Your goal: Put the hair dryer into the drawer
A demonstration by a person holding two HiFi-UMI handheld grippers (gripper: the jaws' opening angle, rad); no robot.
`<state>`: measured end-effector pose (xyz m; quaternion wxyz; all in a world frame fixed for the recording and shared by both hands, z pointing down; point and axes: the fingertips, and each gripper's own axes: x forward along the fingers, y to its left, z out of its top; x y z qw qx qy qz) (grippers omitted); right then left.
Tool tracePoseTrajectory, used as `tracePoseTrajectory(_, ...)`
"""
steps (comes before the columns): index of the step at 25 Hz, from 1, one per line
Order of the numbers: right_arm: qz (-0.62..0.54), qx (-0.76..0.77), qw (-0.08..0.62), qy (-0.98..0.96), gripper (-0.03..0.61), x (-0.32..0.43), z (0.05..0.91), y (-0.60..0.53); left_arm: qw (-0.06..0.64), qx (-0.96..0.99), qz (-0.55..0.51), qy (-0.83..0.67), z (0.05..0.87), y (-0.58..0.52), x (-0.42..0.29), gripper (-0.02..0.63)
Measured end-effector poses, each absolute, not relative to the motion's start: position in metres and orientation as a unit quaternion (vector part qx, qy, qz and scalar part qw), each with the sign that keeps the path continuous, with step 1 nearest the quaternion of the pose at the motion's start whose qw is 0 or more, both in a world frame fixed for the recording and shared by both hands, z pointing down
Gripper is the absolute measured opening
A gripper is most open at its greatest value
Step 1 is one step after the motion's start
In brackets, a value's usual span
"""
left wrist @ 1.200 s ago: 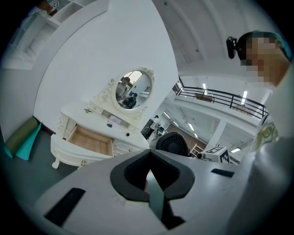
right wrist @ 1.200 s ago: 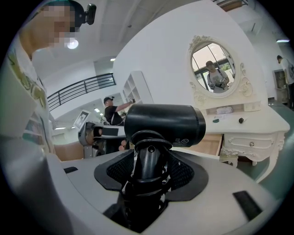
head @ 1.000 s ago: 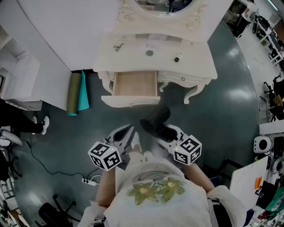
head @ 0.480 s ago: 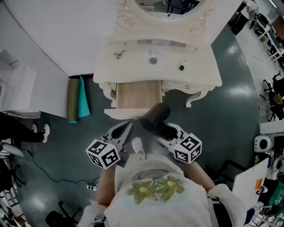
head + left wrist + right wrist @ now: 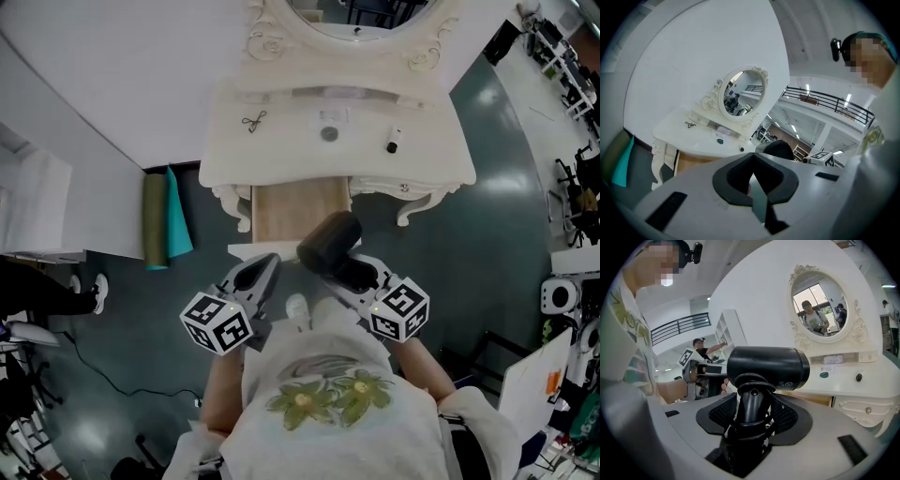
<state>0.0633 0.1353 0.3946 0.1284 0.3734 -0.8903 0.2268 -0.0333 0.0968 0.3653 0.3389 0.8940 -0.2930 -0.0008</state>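
The hair dryer (image 5: 330, 242) has come forward: a second ago it hung well short of the drawer (image 5: 300, 208), and now its black barrel sits over the drawer's front edge, centre frame in the head view. The white tabletop (image 5: 281, 145) fills the upper middle, with the oval mirror (image 5: 743, 96) standing at its back. The drawer is pulled out below it, its wooden floor showing. At left, two rolled mats (image 5: 156, 220), green and teal, lie on the floor. The right claw (image 5: 752, 413) is clamped on the dryer's handle, barrel pointing left across its view. The left claw (image 5: 752, 176) is narrow, pads together and holding nothing, lower left of the dryer. On the tabletop lie what look like scissors (image 5: 251, 120), and a small dark bottle (image 5: 393, 145) sits further right.
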Motion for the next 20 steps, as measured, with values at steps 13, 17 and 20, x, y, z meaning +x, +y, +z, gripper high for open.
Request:
tracePoseTrajectory(13,0.237,0.374,0.142,-0.885,0.219,0.056,0.402,0.115,0.357,0.890,0.005,-0.283,0.379,0.081,-0.037,0.008)
tracePoseTrajectory(17,0.239,0.369,0.148,-0.886,0.219,0.055,0.404,0.107,0.363,0.887,0.008,-0.285,0.384,0.071,-0.039,0.008)
tracePoseTrajectory(20,0.243,0.361,0.155,-0.887,0.219,0.055,0.408,0.101,0.365,0.886,0.012,-0.286,0.388,0.061,-0.036,0.008)
